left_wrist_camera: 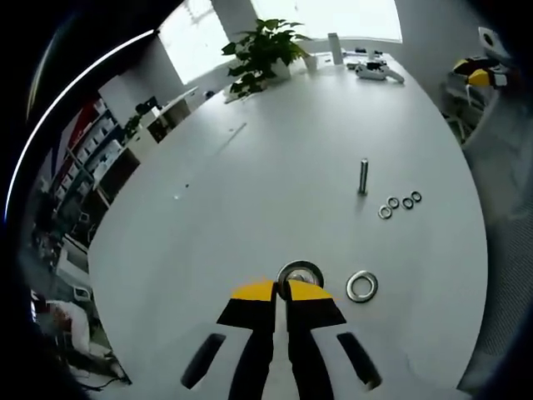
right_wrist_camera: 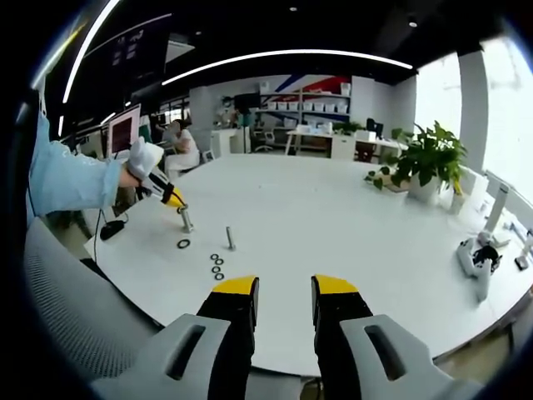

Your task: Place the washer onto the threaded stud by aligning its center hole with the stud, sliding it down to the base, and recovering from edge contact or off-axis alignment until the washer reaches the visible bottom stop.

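Note:
My left gripper (left_wrist_camera: 281, 292) is shut on a large steel washer (left_wrist_camera: 301, 272), which it holds on edge just over the white table (left_wrist_camera: 250, 192). A second large washer (left_wrist_camera: 362, 286) lies flat to its right. Farther off stands the upright threaded stud (left_wrist_camera: 363, 177), with several small washers (left_wrist_camera: 400, 204) in a row beside it. From the right gripper view, a hand in a blue sleeve holds the left gripper (right_wrist_camera: 175, 202) with the washer (right_wrist_camera: 186, 220) near the stud (right_wrist_camera: 231, 238). My right gripper (right_wrist_camera: 283, 293) is open, with nothing between its jaws, back at the table's near edge.
A potted plant (left_wrist_camera: 262, 50) and a white device (left_wrist_camera: 375, 71) sit at the far end of the table. A grey chair back (right_wrist_camera: 75, 308) is beside the table edge. A person sits at a desk (right_wrist_camera: 179, 146) in the background.

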